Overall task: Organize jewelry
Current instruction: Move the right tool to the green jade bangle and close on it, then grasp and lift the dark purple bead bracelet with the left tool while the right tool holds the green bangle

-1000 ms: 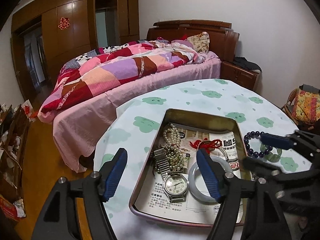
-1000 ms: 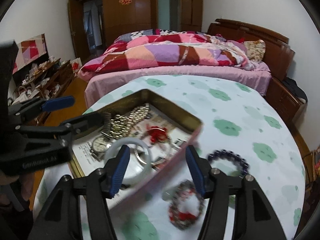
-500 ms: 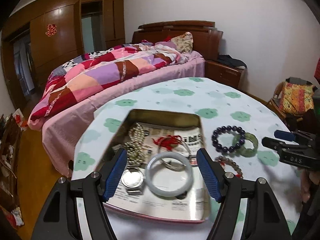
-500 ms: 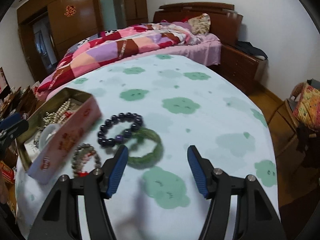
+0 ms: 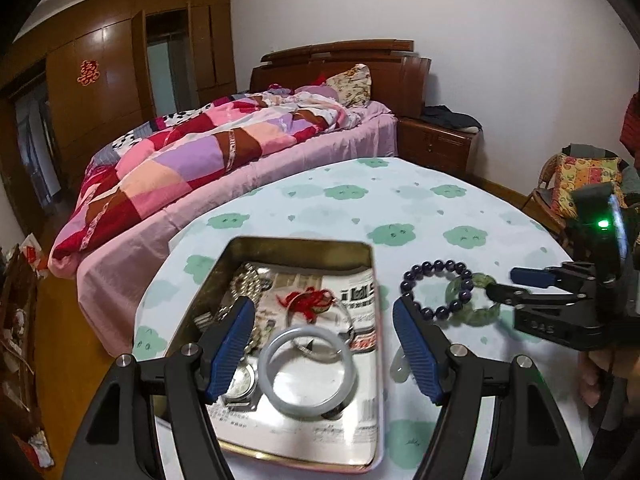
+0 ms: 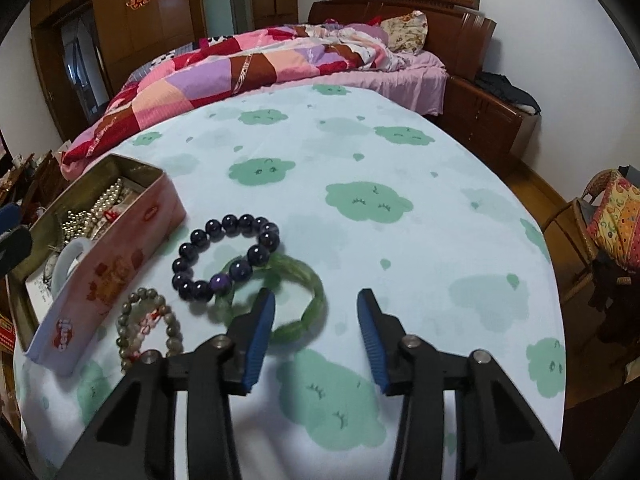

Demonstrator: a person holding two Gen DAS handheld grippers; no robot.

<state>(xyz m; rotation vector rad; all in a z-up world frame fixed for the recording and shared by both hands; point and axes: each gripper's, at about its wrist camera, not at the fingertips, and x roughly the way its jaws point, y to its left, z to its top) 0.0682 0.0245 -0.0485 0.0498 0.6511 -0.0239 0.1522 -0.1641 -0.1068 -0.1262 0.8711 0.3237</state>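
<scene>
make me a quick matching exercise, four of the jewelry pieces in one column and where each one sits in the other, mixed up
Things:
1. dark bead bracelet
2. green bangle
3. white bangle
4. grey bead bracelet

Places:
A. inside the tin, on the printed paper
B. on the cloth right beside the tin's pink wall
C. on the cloth, lying over the green bangle's edge
D. on the cloth, at the right claw, its left finger over it

Pairs: 1-C, 2-D, 3-A, 4-B
</scene>
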